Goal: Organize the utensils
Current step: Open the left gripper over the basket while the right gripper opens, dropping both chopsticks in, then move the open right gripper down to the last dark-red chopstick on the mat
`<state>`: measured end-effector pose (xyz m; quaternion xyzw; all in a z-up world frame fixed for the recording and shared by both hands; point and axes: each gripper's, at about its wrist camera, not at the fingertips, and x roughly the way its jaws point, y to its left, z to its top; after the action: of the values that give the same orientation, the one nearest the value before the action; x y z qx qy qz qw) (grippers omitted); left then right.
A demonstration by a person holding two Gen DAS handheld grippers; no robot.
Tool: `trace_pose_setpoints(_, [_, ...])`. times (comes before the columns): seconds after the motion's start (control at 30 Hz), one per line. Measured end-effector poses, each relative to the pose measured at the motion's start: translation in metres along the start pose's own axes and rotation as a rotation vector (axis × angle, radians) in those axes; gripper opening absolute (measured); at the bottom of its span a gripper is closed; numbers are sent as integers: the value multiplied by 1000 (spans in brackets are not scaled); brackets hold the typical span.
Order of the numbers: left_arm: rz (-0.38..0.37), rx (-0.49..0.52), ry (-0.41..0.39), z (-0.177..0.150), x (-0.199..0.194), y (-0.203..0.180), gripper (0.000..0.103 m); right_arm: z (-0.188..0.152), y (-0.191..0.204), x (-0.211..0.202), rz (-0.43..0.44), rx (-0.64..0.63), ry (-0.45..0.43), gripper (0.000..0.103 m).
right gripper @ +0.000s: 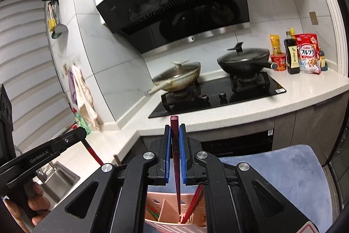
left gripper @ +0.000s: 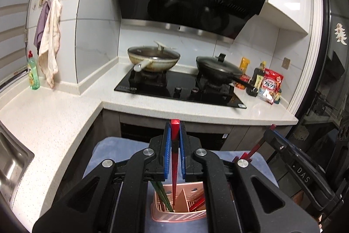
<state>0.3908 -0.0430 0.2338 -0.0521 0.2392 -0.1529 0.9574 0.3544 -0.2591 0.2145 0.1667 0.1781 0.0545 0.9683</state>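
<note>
My left gripper [left gripper: 175, 126] is shut on a bright red chopstick [left gripper: 174, 167], which hangs tip-down into a pink slotted utensil holder [left gripper: 165, 216]. Several green and red chopsticks stand in that holder. The right wrist view shows my right gripper [right gripper: 175, 129] shut on a dark red chopstick [right gripper: 176, 167], its tip reaching into the pink holder [right gripper: 152, 222]. Each gripper shows in the other's view: the right gripper [left gripper: 271, 127] at the right edge, the left gripper [right gripper: 81, 132] at the left with a hand [right gripper: 36, 198] on its grip. The holder stands on a blue padded seat [left gripper: 109, 150].
Beyond the seat runs an L-shaped white counter [left gripper: 65, 115] with a steel sink [left gripper: 11, 163] on the left. A black hob [left gripper: 174, 88] carries two lidded pans. A dish-soap bottle [left gripper: 33, 73], hanging towels [left gripper: 51, 43] and packets and bottles [right gripper: 305, 54] line the wall.
</note>
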Motion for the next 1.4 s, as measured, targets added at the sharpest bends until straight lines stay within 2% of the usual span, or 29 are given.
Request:
trace_pose_setpoints(0.13, [-2,-16,18,-6,5,3,9,-2,-4,-1,-9,10,-8,11])
trace_pose_setpoints(0.17, [-2,-18,19,-6,5,3,15,-1,-5,-2,-12,10,-9,12])
trace_pose_setpoints(0.2, [6,-19,17,-7,4,3,27,-1,-5,-3,-15,11,-11,13])
trace_pose_setpoints(0.27, [14,-21,2,-7,-2,2,41,0,-5,-10,-14,16,-20,21])
trace_pose_setpoints(0.37, [28,-1,-22,-8,-14,-2,43,1,-2,-24,-16,1,-40,29])
trace_pose_setpoints(0.43, [41,14,-28,-11,-24,-5,46,-1,1,-37,-7,-6,-40,29])
trace_pose_setpoints(0.6, [78,11,-22,-27,-48,-4,64,-20,11,-72,9,-43,-11,38])
trace_pose_setpoints(0.83, [138,30,36,-91,-83,13,64,-93,18,-122,21,-83,115,40])
trace_pose_setpoints(1.13, [240,23,189,-212,-120,40,64,-217,24,-172,-30,-118,300,40])
trace_pose_setpoints(1.23, [237,13,232,-243,-127,41,64,-254,33,-183,-47,-166,353,40])
trace_pose_setpoints(1.4, [254,43,318,-297,-138,39,64,-304,49,-199,-29,-208,429,40])
